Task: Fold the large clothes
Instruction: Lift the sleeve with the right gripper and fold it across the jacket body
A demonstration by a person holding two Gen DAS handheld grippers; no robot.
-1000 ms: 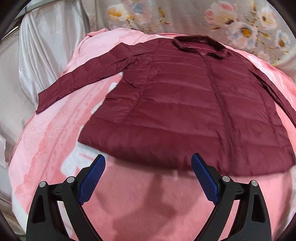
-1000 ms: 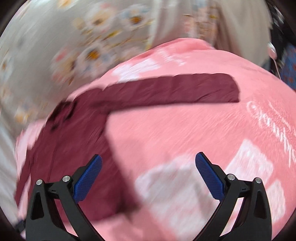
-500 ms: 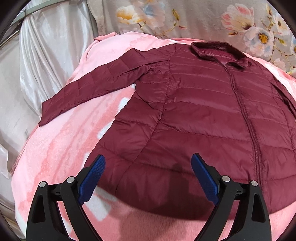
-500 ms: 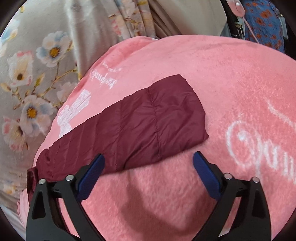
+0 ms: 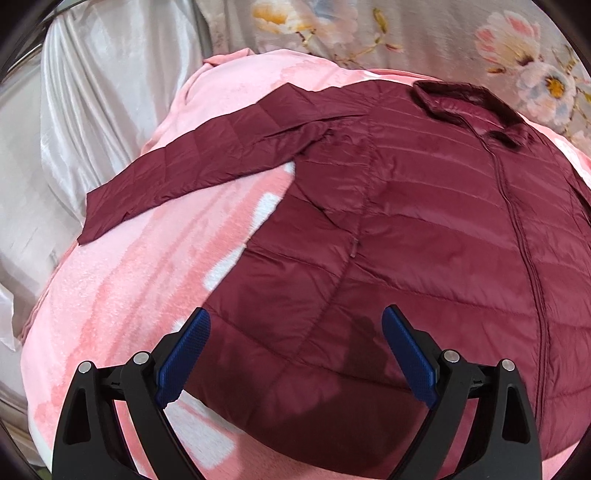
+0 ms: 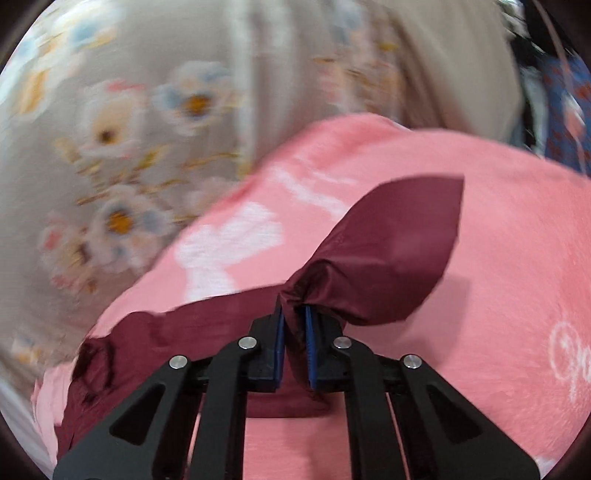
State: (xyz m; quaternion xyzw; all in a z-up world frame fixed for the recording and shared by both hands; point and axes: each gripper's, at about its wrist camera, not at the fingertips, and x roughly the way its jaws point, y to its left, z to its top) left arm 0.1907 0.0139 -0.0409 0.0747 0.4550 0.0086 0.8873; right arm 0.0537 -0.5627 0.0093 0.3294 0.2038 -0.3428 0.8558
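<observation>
- My right gripper (image 6: 294,325): jaws closing, the blue pads (image 6: 279,343) pinched on a bunched fold of the jacket's right sleeve (image 6: 391,254); cloth is squeezed between them.
- Right sleeve: dark maroon; its cuff end balloons up from the pads toward 1 o'clock, off the blanket, with its shadow on the pink pile beneath. The rest of the sleeve trails from the pads toward 8 o'clock, lying along the blanket. The view is motion-blurred.
- My left gripper (image 5: 295,354): jaws wide apart, nothing between them; it hangs over the jacket's lower front, the left pad above the hem's side edge at 7 o'clock, the right pad over the quilted panel at 5 o'clock. Whether the pads touch the cloth, I cannot tell.
- Jacket (image 5: 424,240): maroon quilted puffer, spread flat and front up, zipper closed, collar (image 5: 465,107) at 1 o'clock, hem nearest me at 6 o'clock.
- Left sleeve (image 5: 207,162): laid out straight from the shoulder toward 9 o'clock, flat on the blanket, cuff at its far end.
- Pink blanket (image 5: 122,295): fleecy, with white patches and white script lettering; it lies under the whole jacket.
- Floral curtain (image 5: 406,33): pale, flowered, behind the blanket at 12 o'clock.
- White satin cloth (image 5: 92,110): draped at 10 o'clock, beside the blanket's edge.
</observation>
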